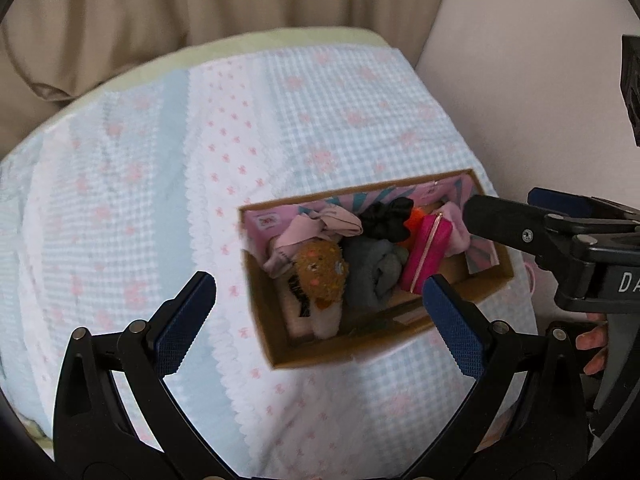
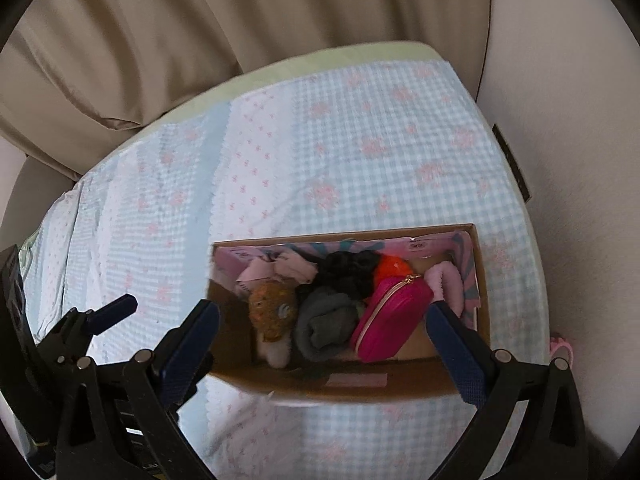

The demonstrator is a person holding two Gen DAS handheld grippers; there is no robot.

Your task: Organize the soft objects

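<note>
The cardboard box sits on the checked bedspread, holding an orange plush, grey cloth and magenta pouch; above the box, left gripper and right gripper both gape wide, empty.

Magenta pouch, blue-gingham bedspread

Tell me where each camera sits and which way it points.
Left wrist: on the left gripper, above the bed, looking down at the cardboard box; its own open fingers, the right gripper and a hand show.
Right wrist: on the right gripper, looking down into the box; its open fingers and the left gripper show.
Shared: box, pink pouch, blanket.
</note>
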